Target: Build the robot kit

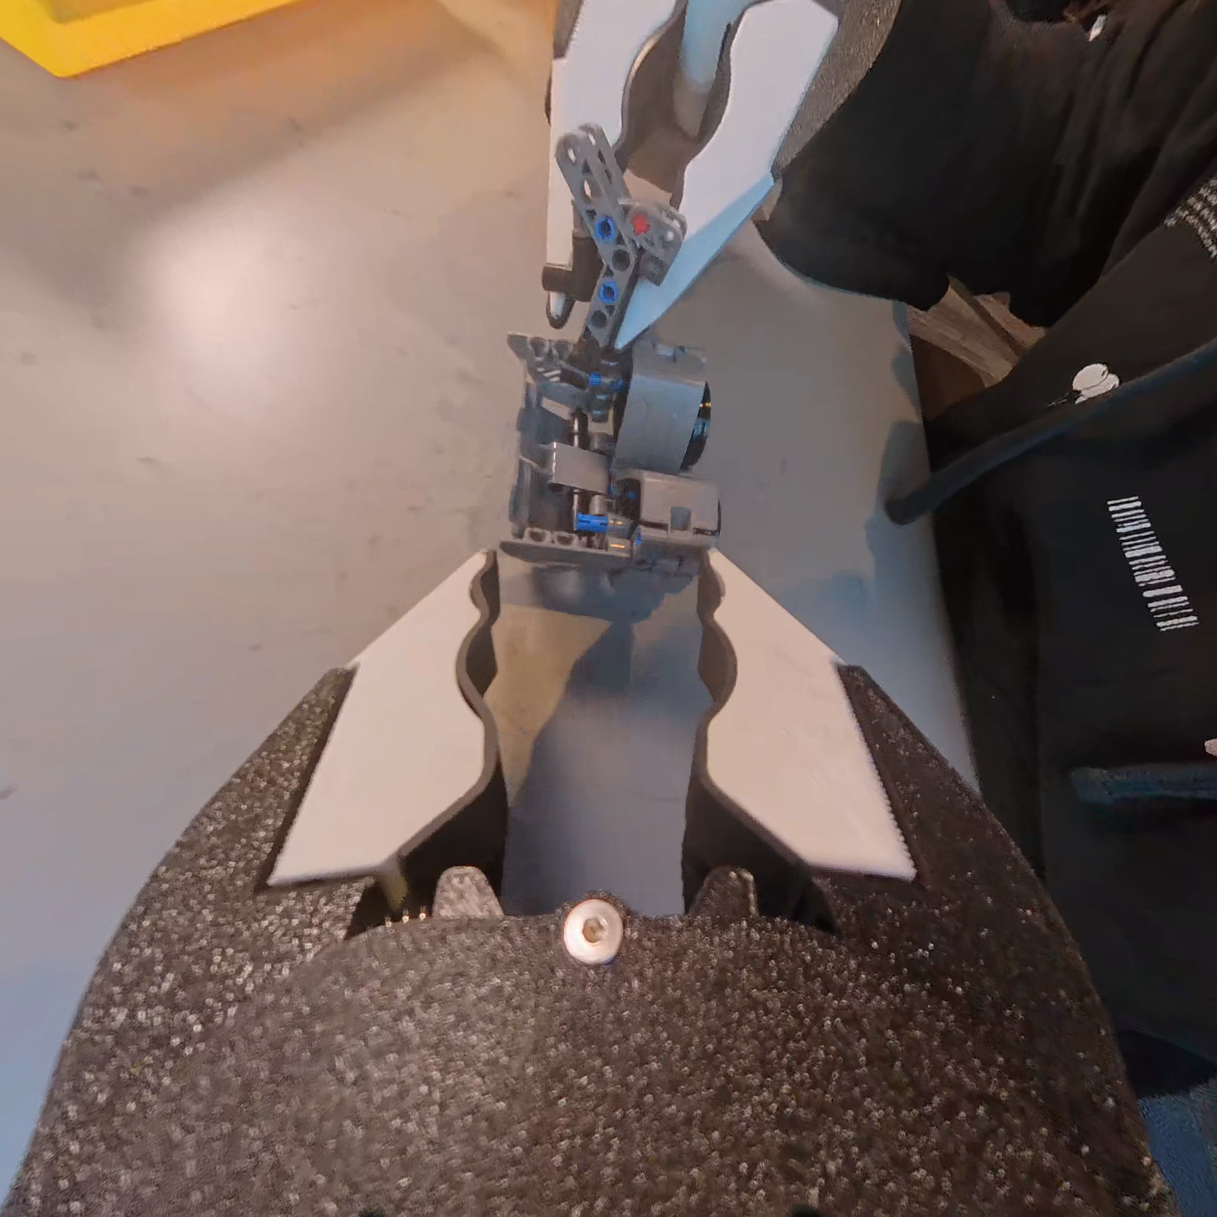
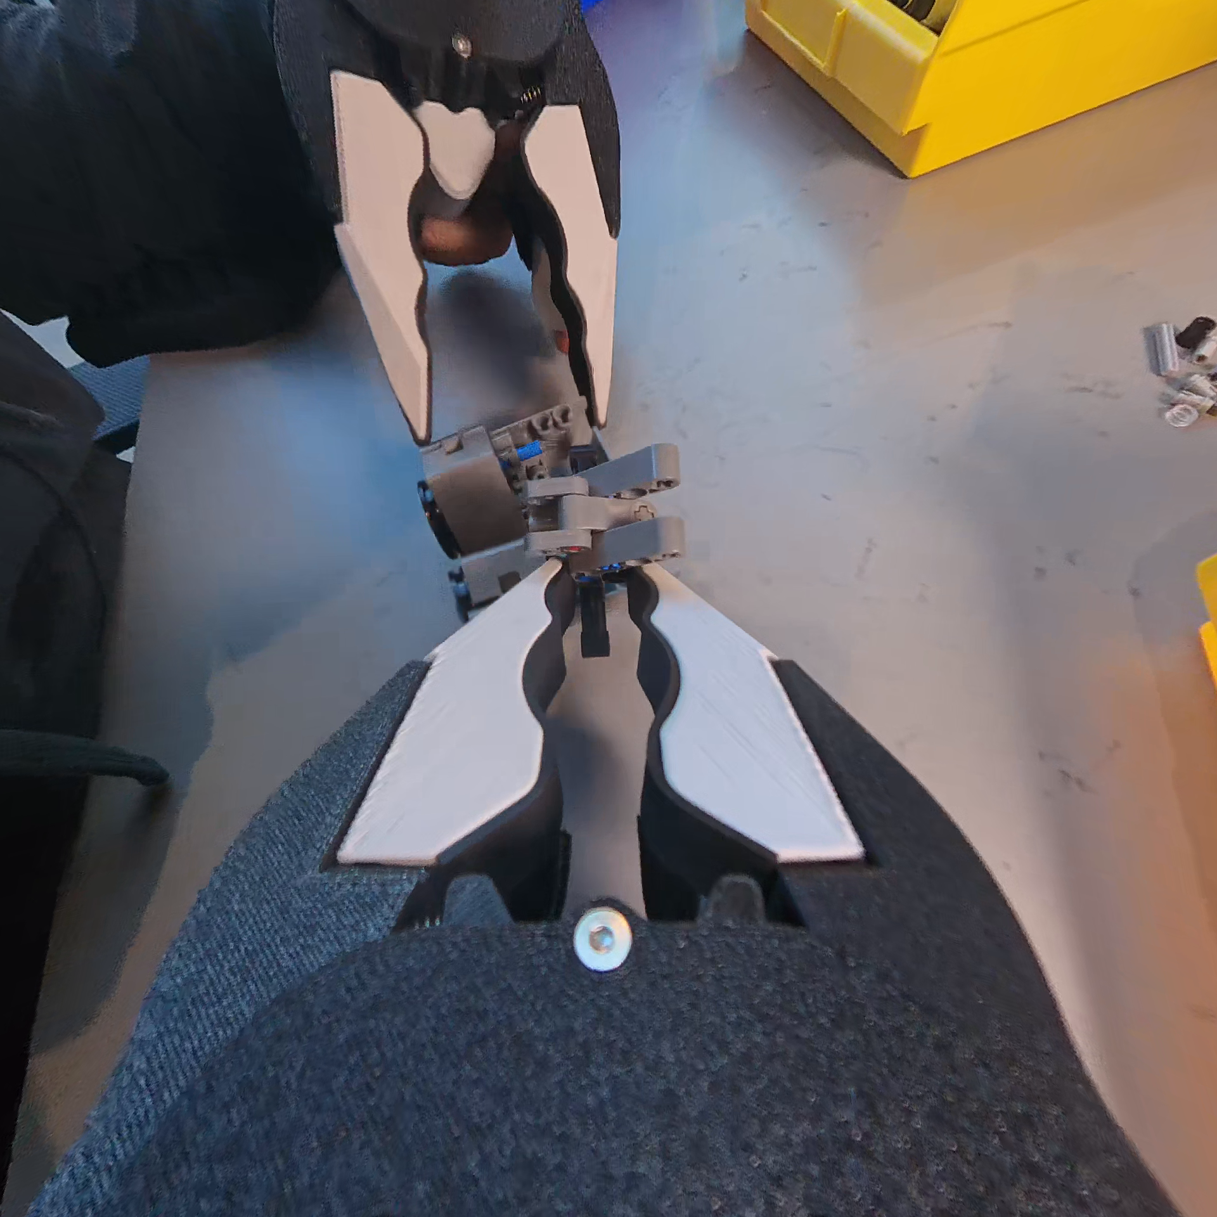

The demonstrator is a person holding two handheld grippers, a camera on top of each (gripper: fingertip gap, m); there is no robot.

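A grey brick-built assembly (image 1: pixel 612 448) with a round motor-like block, blue pins and black pins is held just above the grey table (image 1: pixel 230 329). My left gripper (image 1: pixel 600 560) is shut on its base, one fingertip on each side. My right gripper (image 2: pixel 599 569) is shut on the grey perforated beam part (image 2: pixel 632 474) at the assembly's other end, with a black pin (image 2: pixel 593 619) hanging between its fingers. In the left wrist view the right gripper (image 1: pixel 593 323) comes in from the top and clamps the beam (image 1: pixel 596 197). In the right wrist view the left gripper (image 2: pixel 510 421) grips the assembly (image 2: pixel 487 500) from the far side.
A yellow bin (image 2: pixel 988 79) stands at the back right and also shows in the left wrist view (image 1: pixel 132 33). A few small loose grey parts (image 2: pixel 1185 382) lie at the right. Another yellow edge (image 2: pixel 1208 625) is at the far right. A person's black sleeve (image 1: pixel 1054 164) is beside the table edge. Across from one pair of fingers to the other is roughly 7 cm.
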